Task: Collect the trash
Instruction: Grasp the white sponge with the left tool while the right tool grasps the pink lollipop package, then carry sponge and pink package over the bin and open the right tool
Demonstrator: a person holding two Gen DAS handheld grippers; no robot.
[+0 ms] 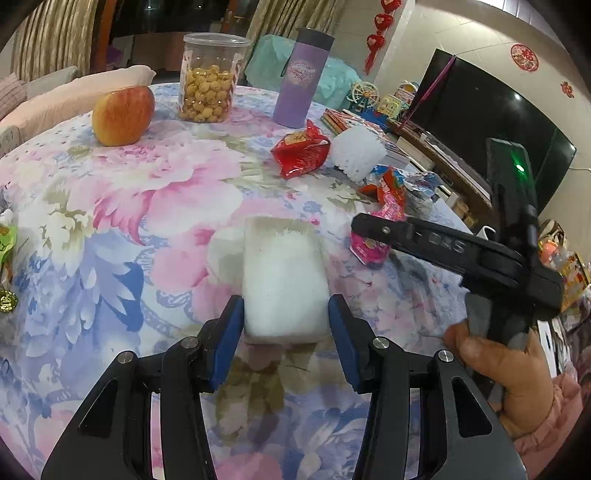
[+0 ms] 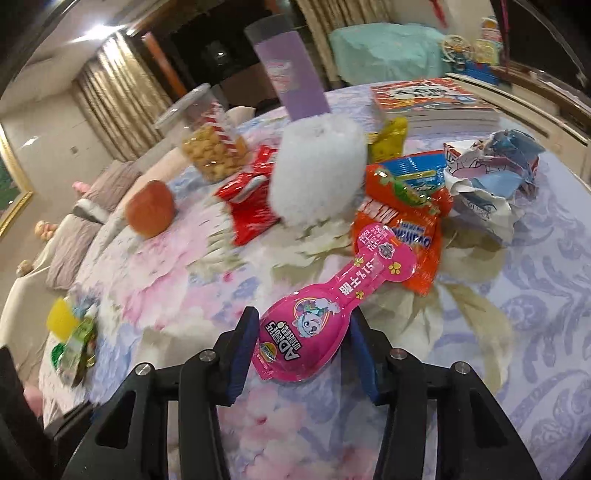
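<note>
Floral tablecloth (image 1: 110,206); left jaws clamping white foam block (image 1: 284,284); right jaws clamping pink "AD" pouch (image 2: 314,332).

A home living room. Gold curtains (image 1: 55,33) hang at upper left above a cushioned sofa (image 2: 74,221), a dark television (image 1: 480,122) leans at right under red paper decorations (image 1: 380,33), toys (image 1: 380,98) crowd its cabinet, and the tabletop (image 1: 147,229) wears a flowered cloth.

Upright on the floral tablecloth (image 1: 110,221) — apple (image 1: 123,115), jar of puffed snacks (image 1: 209,79), purple tumbler (image 1: 301,79); books (image 2: 428,101) at the far edge.
</note>
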